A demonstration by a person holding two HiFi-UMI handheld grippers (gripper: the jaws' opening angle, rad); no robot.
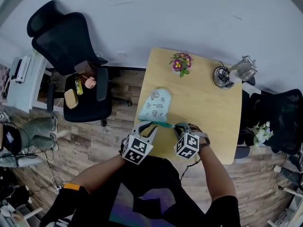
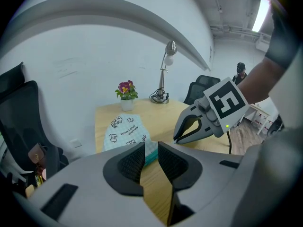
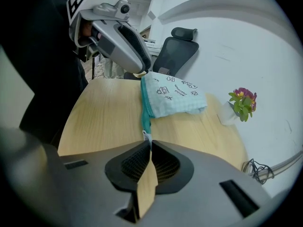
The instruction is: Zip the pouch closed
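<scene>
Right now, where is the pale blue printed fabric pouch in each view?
Head view: pale blue printed fabric pouch at picture centre, on the wooden table.
Left gripper view: left of centre, slightly low.
Right gripper view: just above centre.
Shared landmark: purple-flowered potted plant.

In your right gripper view, the zipper pull (image 3: 147,136) disappears between the closed jaws of the right gripper (image 3: 150,144) at lower centre, so most of it is hidden. In your left gripper view, the teal corner of the pouch (image 2: 124,131) is pinched between the jaw tips of the left gripper (image 2: 150,149); you cannot tell how much is caught. In the head view both grippers cover the pouch's near end, and its print is too small to read. The office chair (image 1: 279,115) is cut off by that view's right edge.
</scene>
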